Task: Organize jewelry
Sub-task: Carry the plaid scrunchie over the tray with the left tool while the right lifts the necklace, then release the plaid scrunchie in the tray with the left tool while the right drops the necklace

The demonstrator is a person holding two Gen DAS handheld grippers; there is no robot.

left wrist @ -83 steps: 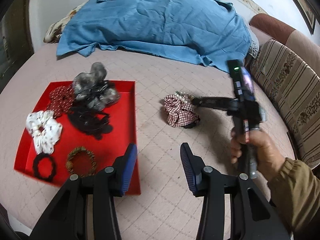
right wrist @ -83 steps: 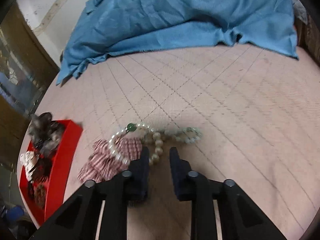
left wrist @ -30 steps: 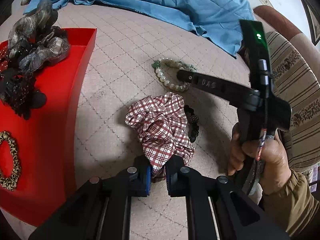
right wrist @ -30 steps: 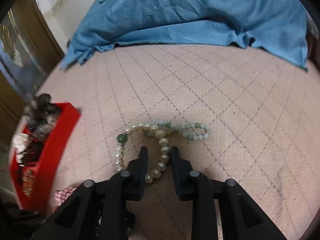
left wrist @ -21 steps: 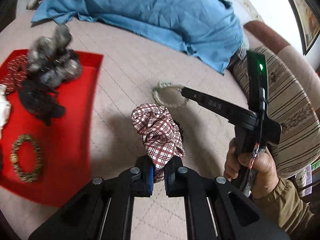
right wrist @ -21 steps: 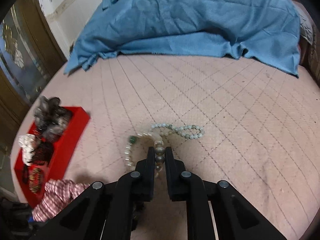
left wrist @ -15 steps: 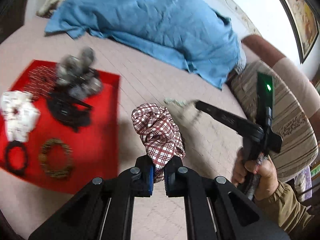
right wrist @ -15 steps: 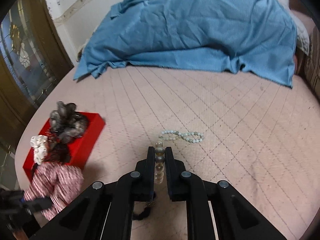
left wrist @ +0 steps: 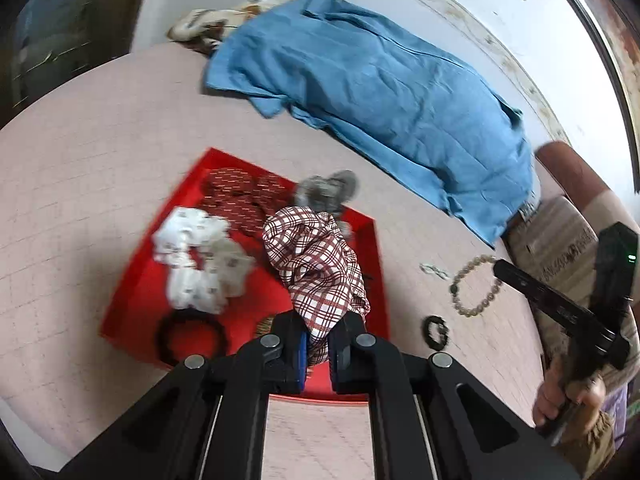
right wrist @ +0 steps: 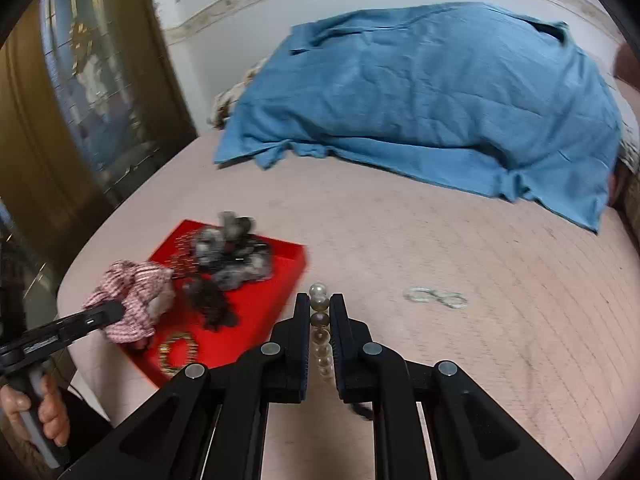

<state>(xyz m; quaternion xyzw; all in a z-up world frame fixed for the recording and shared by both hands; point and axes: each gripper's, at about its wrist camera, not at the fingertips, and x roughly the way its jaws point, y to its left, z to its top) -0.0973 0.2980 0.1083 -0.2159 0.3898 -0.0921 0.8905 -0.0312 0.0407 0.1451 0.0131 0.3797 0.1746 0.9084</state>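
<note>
both grippers loaded over the bed

the left gripper [left wrist: 317, 354] is pinched on the plaid scrunchie [left wrist: 316, 258], holding it up above the red tray [left wrist: 372, 264]; the cloth bunches out past the fingertips and hangs over the tray's right half. in the tray lie a white scrunchie [left wrist: 200, 258] at the left, a dark red patterned one [left wrist: 240, 196] at the far side, a grey fuzzy one [left wrist: 328, 190] at the far right corner, and a black hair tie [left wrist: 188, 336] at the near edge. a gold band [right wrist: 178, 352] lies by the tray's near corner in the right wrist view

the right gripper [right wrist: 320, 322] is pressed together on a pearl strand [right wrist: 320, 326], the beads lined up between its fingers with two pearls poking out past the tips. in the left wrist view the strand's loop [left wrist: 474, 286] dangles from those fingers, right of the tray

on the pink quilt [right wrist: 480, 360] a small pale bead bracelet [right wrist: 436, 298] lies well right of the tray, and a small black hair tie [left wrist: 436, 330] lies near the tray's right edge. a blue sheet [right wrist: 440, 100] is heaped at the far side
</note>
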